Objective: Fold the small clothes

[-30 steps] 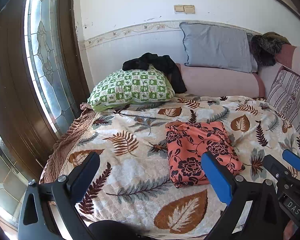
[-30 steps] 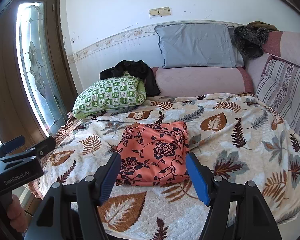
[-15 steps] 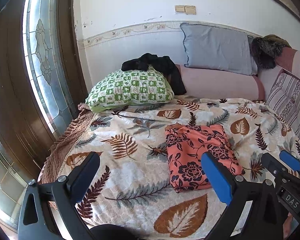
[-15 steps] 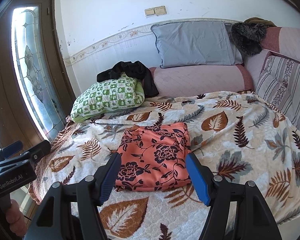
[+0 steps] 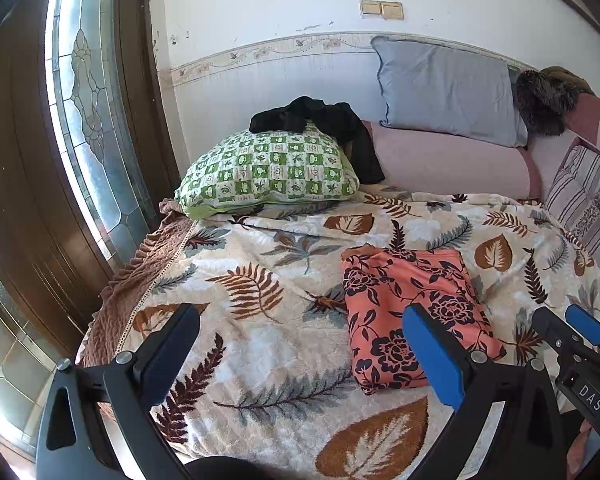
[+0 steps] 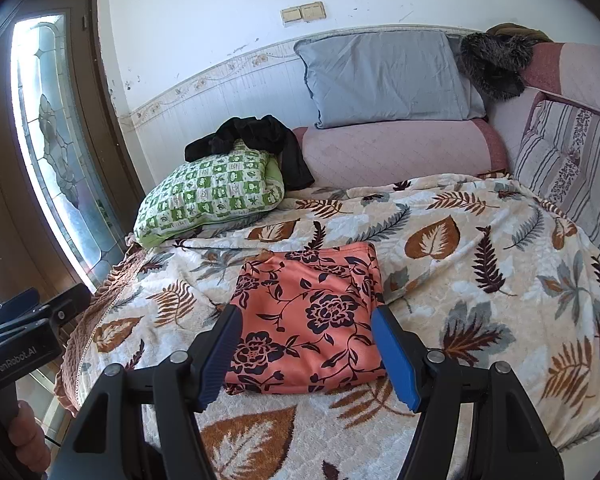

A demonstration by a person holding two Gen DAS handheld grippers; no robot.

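apparently level, both grippers (image 5: 300, 354) (image 6: 308, 354) gaping, garment (image 6: 306, 320) folded

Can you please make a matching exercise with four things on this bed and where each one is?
Things:
1. orange floral garment
2. black garment
3. grey pillow
4. green checked pillow

Places:
A. leaning against the wall
B. draped over the green checked pillow
C. folded flat on the leaf blanket
D. near the glass door

Pairs: 1-C, 2-B, 3-A, 4-D
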